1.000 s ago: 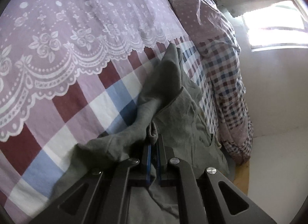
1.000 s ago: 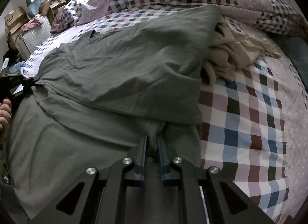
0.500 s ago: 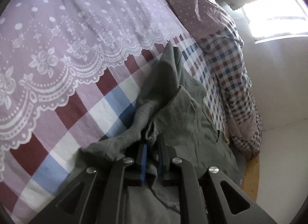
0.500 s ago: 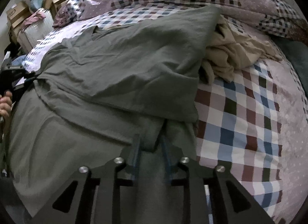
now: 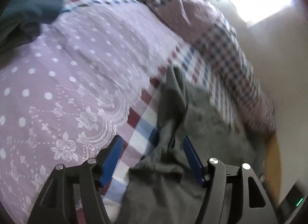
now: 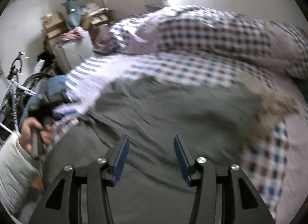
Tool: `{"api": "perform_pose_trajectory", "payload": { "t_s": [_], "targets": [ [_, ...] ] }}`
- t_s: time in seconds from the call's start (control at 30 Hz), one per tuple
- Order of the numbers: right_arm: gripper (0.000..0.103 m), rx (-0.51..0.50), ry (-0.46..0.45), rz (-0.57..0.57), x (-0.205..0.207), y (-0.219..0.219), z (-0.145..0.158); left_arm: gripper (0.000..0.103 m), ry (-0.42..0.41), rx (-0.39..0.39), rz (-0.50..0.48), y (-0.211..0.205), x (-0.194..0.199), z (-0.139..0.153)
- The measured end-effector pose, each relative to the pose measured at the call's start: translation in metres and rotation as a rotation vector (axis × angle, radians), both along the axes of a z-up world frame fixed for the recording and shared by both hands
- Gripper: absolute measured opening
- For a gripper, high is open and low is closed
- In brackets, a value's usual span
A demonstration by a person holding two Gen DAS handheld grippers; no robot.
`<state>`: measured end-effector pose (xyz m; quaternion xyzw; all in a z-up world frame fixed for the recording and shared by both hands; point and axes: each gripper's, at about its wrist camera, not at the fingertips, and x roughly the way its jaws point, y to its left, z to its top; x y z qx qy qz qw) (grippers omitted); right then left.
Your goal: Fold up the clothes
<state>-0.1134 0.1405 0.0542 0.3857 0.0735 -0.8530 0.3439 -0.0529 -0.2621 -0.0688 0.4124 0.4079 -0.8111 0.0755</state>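
We are letting go of the olive-green cotton garment (image 6: 173, 112), which is lying spread over the checked bed cover (image 6: 269, 166) with one layer already folded over the other. The left gripper (image 5: 151, 146) is standing released: its blue pads (image 5: 111, 158) have just been opening, and a raised ridge of the green cloth is still lying between them, but neither pad is pressing on it. The right gripper (image 6: 150, 146) is also released, its jaws have just been opening too, and they are hanging above the flat cloth with nothing clamped.

To do this step well, we are judging that both claws should clear the fabric fully before moving sideways, so that no pad is dragging the fold open. The ridge near the left claw probably needs smoothing afterwards.

Both grippers are pointing down at a slant toward the bed. In the right wrist view, the person's left hand (image 6: 32, 133) is gripping its handle at the left edge of the bed, with a pale sleeve (image 6: 13, 166) below it. A cream crumpled cloth (image 6: 277, 108) is lying just beside the green garment.
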Motion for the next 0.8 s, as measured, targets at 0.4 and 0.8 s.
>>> {"api": "perform_pose_trajectory", "payload": {
  "t_s": [0.4,0.8],
  "targets": [
    [0.052,0.03,-0.003,0.176,-0.077,-0.19,0.0,0.027,-0.054,-0.037,-0.112,0.014,-0.002,-0.009],
    [0.05,0.266,-0.063,0.224,-0.17,-0.298,-0.098,0.01,-0.019,0.019,-0.097,0.002,0.003,-0.01]
  ]
}}
